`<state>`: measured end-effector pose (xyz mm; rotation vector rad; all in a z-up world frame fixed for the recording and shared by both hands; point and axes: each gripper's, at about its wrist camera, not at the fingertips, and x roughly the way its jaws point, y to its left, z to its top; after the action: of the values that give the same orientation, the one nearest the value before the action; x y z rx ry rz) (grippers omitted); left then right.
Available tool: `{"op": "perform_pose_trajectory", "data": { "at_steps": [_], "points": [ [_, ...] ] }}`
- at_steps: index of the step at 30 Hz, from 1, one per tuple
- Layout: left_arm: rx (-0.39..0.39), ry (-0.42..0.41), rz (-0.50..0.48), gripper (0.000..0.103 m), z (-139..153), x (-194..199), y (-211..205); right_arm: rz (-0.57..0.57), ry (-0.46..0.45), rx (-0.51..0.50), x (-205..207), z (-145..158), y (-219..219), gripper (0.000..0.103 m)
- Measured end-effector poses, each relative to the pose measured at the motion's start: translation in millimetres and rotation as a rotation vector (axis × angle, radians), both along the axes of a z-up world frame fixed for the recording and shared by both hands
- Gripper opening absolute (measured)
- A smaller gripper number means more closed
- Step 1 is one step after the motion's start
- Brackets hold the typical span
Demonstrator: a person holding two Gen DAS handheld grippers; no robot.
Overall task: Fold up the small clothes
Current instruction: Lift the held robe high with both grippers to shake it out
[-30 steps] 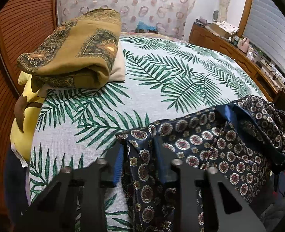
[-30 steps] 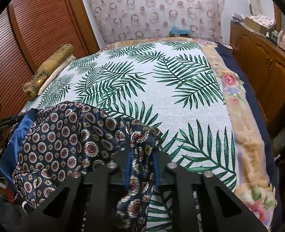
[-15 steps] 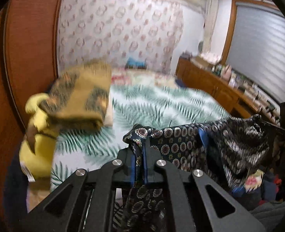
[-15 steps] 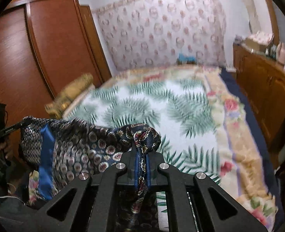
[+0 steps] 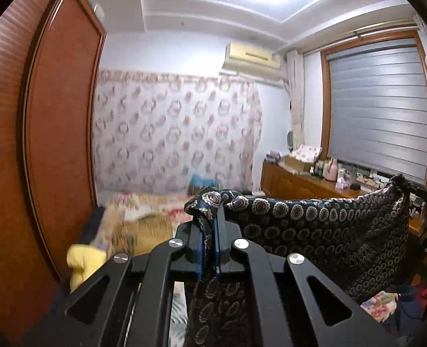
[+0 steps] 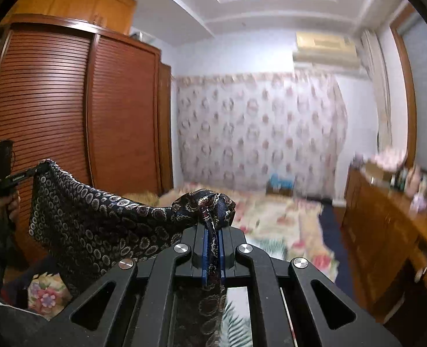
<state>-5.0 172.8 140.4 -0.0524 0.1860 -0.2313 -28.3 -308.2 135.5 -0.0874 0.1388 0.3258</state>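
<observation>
Room first: tall red-brown louvred wooden wardrobe [image 6: 68,133] is filling the left side, with a pale patterned curtain [image 6: 257,136] hanging at the far wall. The bed with its palm-leaf and floral cover [image 6: 283,225] is lying low and far in both views, blurred.

The dark navy silky garment with round medallion print [image 5: 314,231] is hanging in the air above the bed, stretched between the two tongs like a sagging band, clear of the cover.

Left tongs [image 5: 207,243] are pressing together on one bunched corner of the garment; fabric is trailing down between the pads. Right tongs [image 6: 212,248] are pinching the opposite corner the same way, a knot of cloth [image 6: 207,206] bulging just beyond the tips.

Progress, as judged: only the pick-up and spread is looking done. No fold is showing yet; the garment needs laying flat on the bed, then folding over.

A folded ochre patterned blanket [image 5: 144,231] is sitting at far left, blurred.
</observation>
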Motion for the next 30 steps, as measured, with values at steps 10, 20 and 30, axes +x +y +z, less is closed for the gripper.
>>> {"op": "perform_pose_trajectory", "data": {
  "at_steps": [10,20,30],
  "points": [
    [0.049,0.021,0.046,0.006,24.5,92.3,-7.7,-0.075,-0.063,-0.06,59.9,55.6,5.6,0.005],
    [0.146,0.273,0.084,0.006,-79.6,238.7,-20.9,-0.199,0.254,-0.174,261.8,-37.6,53.7,0.005],
    [0.189,0.41,0.103,0.011,-136.3,289.7,-33.0,-0.284,0.445,-0.169,376.6,-117.8,71.5,0.005]
  ]
}}
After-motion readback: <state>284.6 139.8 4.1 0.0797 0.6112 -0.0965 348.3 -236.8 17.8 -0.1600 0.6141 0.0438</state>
